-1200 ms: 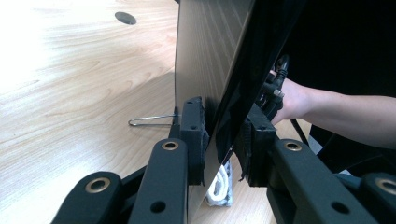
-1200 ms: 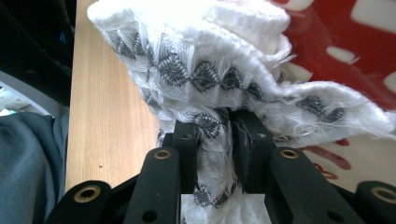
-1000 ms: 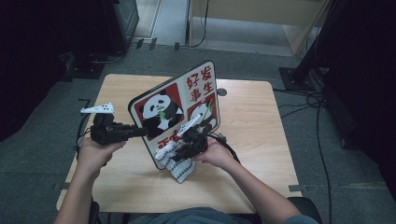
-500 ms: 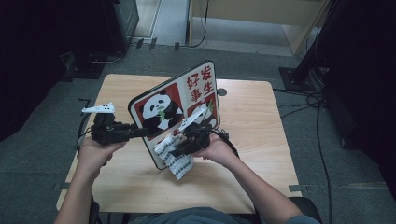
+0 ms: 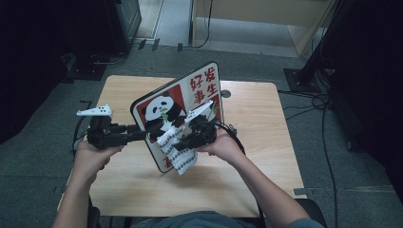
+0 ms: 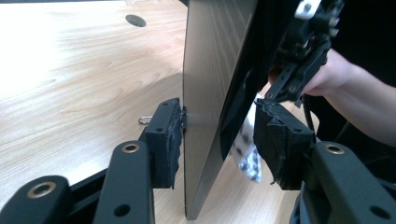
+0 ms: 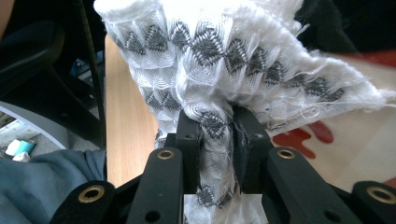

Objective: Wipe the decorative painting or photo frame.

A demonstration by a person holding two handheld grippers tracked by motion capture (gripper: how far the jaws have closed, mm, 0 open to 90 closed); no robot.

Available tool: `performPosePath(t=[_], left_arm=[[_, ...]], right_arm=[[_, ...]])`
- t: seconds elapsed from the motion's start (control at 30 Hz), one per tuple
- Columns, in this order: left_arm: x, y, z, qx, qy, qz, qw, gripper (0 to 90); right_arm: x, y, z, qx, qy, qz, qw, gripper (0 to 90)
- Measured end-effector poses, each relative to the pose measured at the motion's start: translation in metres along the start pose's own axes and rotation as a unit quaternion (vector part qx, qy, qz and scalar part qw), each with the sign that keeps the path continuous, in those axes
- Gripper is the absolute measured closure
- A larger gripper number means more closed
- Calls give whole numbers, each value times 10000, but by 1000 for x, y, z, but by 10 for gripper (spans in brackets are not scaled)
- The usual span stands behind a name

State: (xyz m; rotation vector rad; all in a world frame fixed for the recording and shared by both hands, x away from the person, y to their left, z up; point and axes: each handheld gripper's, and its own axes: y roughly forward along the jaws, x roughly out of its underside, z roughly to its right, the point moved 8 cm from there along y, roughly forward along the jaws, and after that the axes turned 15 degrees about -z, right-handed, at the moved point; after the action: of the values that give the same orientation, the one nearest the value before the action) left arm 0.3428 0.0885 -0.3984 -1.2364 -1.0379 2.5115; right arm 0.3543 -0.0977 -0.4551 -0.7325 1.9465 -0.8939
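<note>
A panda sign board (image 5: pixel 204 85) stands tilted on its lower edge on the wooden table (image 5: pixel 256 109). My left gripper (image 5: pixel 140 135) reaches its left edge. In the left gripper view the board (image 6: pixel 205 70) sits between the jaws of the left gripper (image 6: pixel 224 135), which have just been opening. One pad (image 6: pixel 168 135) lies by the back and the other stands clear of the front. My right gripper (image 5: pixel 179 142) is shut on a white cloth with a grey pattern (image 5: pixel 181 157) against the board's face. The cloth (image 7: pixel 210 51) bunches between the right gripper's (image 7: pixel 215 126) jaws.
A round hole (image 5: pixel 225 93) marks the tabletop behind the board. Cables (image 5: pixel 313 102) and a stand base lie on the floor to the right. A dark cabinet (image 5: pixel 121 19) stands at the far left. Bare table stretches to the right of the board.
My right hand has lifted the cloth a little up the board's face. The left hand has kept its place at the board's edge.
</note>
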Motion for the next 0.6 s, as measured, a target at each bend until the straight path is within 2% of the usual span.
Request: performPosePath(t=[0.3,0.6], left_arm=[[7,-7,-2,-46,-71,52,10000,442],[12,-17,-12,-117,-141,138,9997,393]], right_arm=[[-14,-15,-8,99,-180,109,9997,754],[-31,-30,-15,158,-317,212,9991,753]])
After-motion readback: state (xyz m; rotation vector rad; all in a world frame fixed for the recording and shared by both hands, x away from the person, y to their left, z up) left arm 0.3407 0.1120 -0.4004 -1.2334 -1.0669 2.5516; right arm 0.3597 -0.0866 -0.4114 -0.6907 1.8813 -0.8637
